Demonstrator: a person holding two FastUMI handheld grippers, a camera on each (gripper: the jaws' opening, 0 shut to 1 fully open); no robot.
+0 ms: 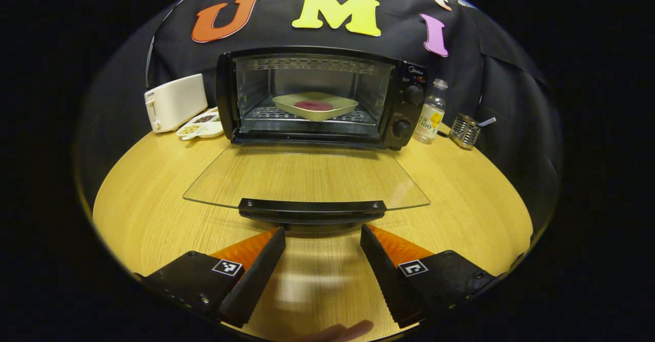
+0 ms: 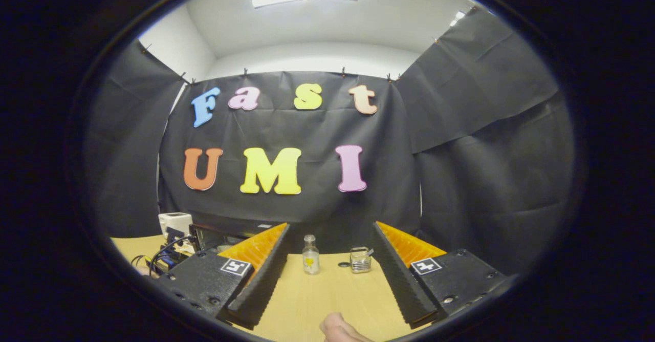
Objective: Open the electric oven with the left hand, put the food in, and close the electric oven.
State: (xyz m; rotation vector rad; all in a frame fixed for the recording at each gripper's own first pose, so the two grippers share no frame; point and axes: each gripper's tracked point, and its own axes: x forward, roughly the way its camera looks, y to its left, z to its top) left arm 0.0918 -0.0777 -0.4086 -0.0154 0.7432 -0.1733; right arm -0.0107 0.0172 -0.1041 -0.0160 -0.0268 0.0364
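Where black cloth walls the booth, a round pale wood-grain bench (image 1: 153, 214) carries the boxy black oven (image 1: 317, 96), glass door (image 1: 307, 175) dropped flat, plate (image 1: 314, 105) of food on its wire rack. Both grippers' jaws gape, released: left gripper (image 1: 322, 237) just short of the door handle, right gripper (image 2: 330, 252) raised.

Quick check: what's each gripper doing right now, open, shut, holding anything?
Left gripper: open, empty, just short of the oven door handle.
Right gripper: open, empty, raised over the table.
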